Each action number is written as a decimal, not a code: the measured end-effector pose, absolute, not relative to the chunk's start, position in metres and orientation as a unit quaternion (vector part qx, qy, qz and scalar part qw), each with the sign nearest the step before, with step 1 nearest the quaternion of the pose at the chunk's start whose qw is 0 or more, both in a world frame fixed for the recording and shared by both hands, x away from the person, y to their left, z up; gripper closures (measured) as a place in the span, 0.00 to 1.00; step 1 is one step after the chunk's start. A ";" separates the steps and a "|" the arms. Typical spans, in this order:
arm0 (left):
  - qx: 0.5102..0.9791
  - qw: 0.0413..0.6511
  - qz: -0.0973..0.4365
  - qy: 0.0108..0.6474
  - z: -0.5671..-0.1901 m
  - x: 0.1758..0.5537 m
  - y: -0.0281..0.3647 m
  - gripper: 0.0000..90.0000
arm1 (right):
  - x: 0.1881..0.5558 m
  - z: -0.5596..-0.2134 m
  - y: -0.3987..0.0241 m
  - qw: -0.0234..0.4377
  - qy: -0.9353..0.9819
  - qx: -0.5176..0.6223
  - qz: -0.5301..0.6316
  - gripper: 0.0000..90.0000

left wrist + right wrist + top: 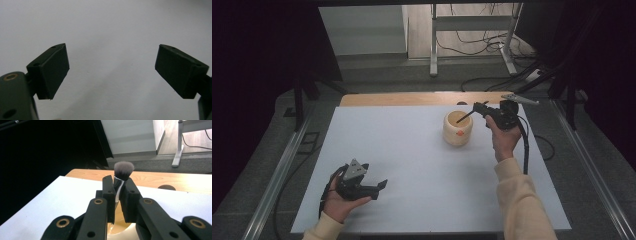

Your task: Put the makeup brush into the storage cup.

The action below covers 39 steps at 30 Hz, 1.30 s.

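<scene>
Brush held over the wooden cup, not yet let go

The right gripper point(480, 111) has its jaws clamped on a makeup brush point(123, 171), bristles upward in the right gripper view, and hangs just above the round wooden cup point(457, 128) at the far right of the pale surface point(412, 165); in the high view the dark handle slants down into the cup's mouth. The likely aim is to stand the brush in the cup. By that reading the pick-up and carry look done; lowering and release remain. The left gripper point(371, 188) rests low at the near left, well apart from the cup, jaws wide apart with nothing between them
</scene>
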<state>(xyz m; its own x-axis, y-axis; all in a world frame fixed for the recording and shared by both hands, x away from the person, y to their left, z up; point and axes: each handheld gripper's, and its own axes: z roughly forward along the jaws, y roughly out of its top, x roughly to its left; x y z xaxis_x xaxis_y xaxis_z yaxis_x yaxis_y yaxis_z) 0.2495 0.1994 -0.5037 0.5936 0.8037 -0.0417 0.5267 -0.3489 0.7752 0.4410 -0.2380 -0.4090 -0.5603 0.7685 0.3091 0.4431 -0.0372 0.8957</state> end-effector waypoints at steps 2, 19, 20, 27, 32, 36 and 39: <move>0.802 0.392 0.177 0.415 -0.504 0.250 0.200 0.14 | 0.443 -0.411 -0.236 0.141 0.682 0.448 0.561 0.91; 0.802 0.392 0.177 0.414 -0.504 0.250 0.200 0.14 | 0.450 -0.418 -0.223 0.146 0.699 0.433 0.550 0.42; 0.803 0.392 0.177 0.414 -0.504 0.250 0.200 0.14 | 0.450 -0.418 -0.222 0.159 0.698 0.432 0.548 0.33; 0.803 0.391 0.177 0.414 -0.504 0.250 0.199 0.14 | 0.446 -0.416 -0.220 0.171 0.703 0.439 0.532 0.11; 0.803 0.391 0.177 0.413 -0.504 0.249 0.199 0.14 | 0.445 -0.417 -0.223 0.167 0.706 0.437 0.532 0.11; 0.803 0.391 0.177 0.413 -0.504 0.250 0.199 0.14 | 0.444 -0.416 -0.223 0.166 0.709 0.435 0.529 0.10; 0.803 0.392 0.176 0.413 -0.504 0.250 0.199 0.14 | 0.441 -0.415 -0.223 0.168 0.714 0.431 0.526 0.09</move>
